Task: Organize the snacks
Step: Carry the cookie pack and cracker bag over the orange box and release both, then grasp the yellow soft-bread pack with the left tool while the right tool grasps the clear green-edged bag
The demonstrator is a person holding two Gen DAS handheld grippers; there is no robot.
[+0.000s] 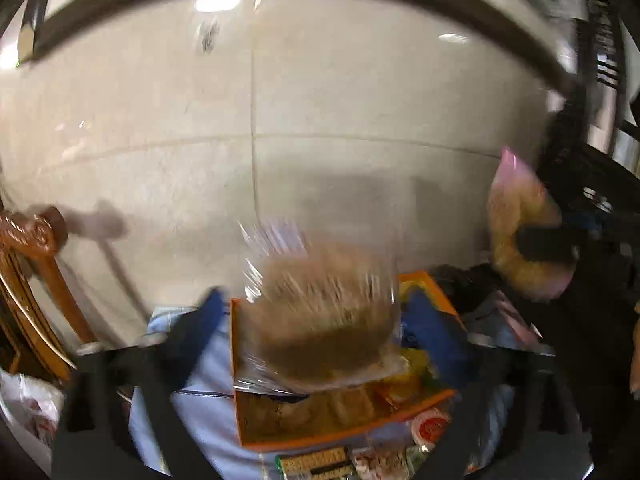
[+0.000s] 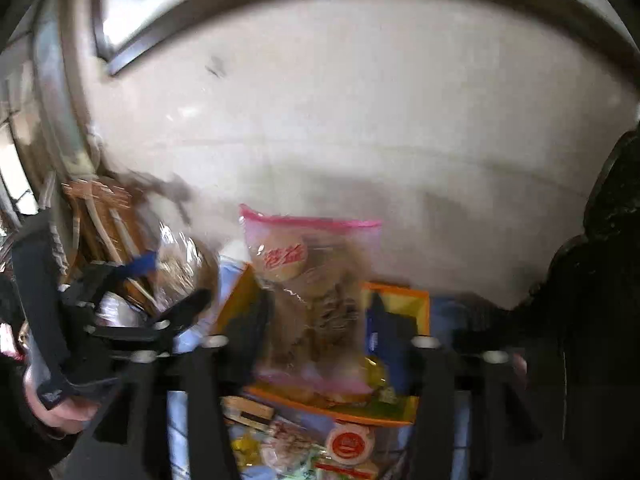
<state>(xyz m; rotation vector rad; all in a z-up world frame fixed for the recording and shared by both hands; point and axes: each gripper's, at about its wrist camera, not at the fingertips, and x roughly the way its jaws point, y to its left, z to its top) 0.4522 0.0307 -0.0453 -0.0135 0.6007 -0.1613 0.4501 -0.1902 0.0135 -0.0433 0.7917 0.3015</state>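
My left gripper (image 1: 320, 316) is shut on a clear bag of brown bread (image 1: 324, 304) and holds it above an orange box (image 1: 348, 428) that holds several snacks. My right gripper (image 2: 320, 320) is shut on a pink-edged clear bag of pastries (image 2: 312, 280) with a round red-lettered label, held over the same orange box (image 2: 396, 300). The pink-edged bag also shows at the right of the left wrist view (image 1: 520, 224), and the bread bag at the left of the right wrist view (image 2: 180, 268). Both views are motion-blurred.
The box sits on a light blue cloth (image 1: 200, 400). Loose wrapped snacks (image 2: 348, 444) lie in front of it. A wooden chair (image 1: 36, 280) stands at the left. Pale floor tiles (image 1: 320, 100) spread beyond. A dark shape (image 2: 600, 260) fills the right.
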